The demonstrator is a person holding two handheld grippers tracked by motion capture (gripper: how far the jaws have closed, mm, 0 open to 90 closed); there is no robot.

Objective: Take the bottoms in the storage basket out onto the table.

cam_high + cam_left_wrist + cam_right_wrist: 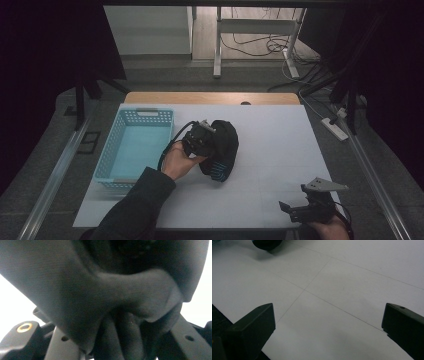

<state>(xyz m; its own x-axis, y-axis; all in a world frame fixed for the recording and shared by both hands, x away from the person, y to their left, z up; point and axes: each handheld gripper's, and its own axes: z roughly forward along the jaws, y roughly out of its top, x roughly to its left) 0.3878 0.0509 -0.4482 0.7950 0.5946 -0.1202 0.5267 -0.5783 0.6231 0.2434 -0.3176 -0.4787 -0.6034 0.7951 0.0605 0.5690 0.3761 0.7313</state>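
Observation:
A black cloth bundle with blue stripes at its lower end sits at the middle of the white table. My left gripper reaches into it from the left and is shut on its fabric. In the left gripper view the dark cloth bunches between the two jaws of my left gripper and hides their tips. My right gripper rests near the table's front right edge. It stands open, and my right gripper has only bare table between its jaws. The bundle's edge shows far off.
A light blue plastic basket stands at the table's left, just beside the left hand, with nothing visible in it. Past the far wooden edge lie a floor, cables and table legs. A power strip lies off the right side.

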